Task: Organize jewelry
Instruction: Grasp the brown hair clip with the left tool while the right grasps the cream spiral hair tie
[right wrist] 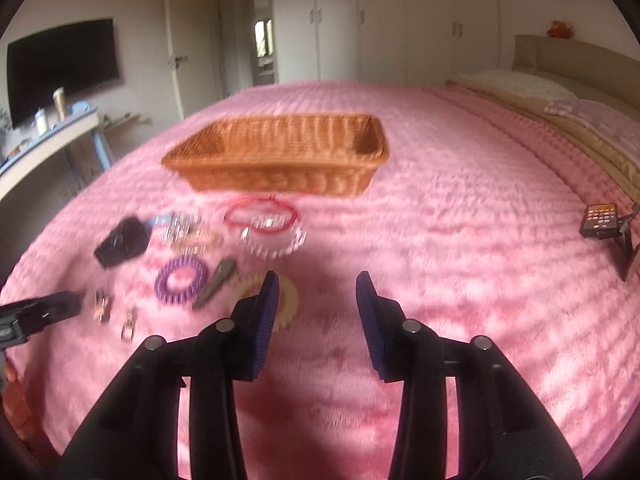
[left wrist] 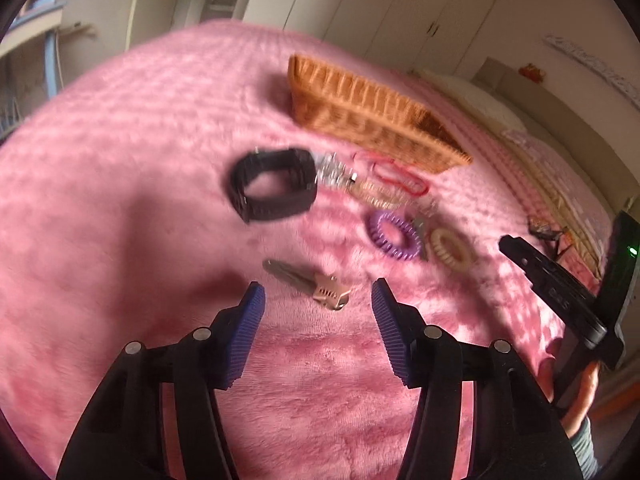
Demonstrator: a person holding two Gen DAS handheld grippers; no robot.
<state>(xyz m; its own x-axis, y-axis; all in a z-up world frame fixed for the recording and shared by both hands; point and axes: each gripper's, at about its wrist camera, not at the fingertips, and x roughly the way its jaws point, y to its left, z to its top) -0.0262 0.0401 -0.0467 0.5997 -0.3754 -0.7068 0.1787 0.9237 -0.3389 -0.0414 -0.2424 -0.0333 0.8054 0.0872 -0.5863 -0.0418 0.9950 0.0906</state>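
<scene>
Jewelry lies scattered on a pink blanket. An empty wicker basket (left wrist: 372,120) (right wrist: 280,156) stands behind it. A black watch band (left wrist: 272,184) (right wrist: 122,242), a purple coil ring (left wrist: 394,236) (right wrist: 182,278), a cream coil ring (left wrist: 452,250) (right wrist: 290,296), a red cord (left wrist: 396,172) (right wrist: 260,212) and a clear bead bracelet (right wrist: 274,238) lie before the basket. A metal hair clip (left wrist: 310,284) lies just ahead of my open, empty left gripper (left wrist: 318,300). My right gripper (right wrist: 316,292) is open and empty, its left finger over the cream ring.
A remote control (right wrist: 600,220) on a small stand lies at the right of the bed. Pillows and a headboard (right wrist: 568,60) are at the far right. A desk (right wrist: 48,140) stands left of the bed. The right gripper shows in the left wrist view (left wrist: 560,288).
</scene>
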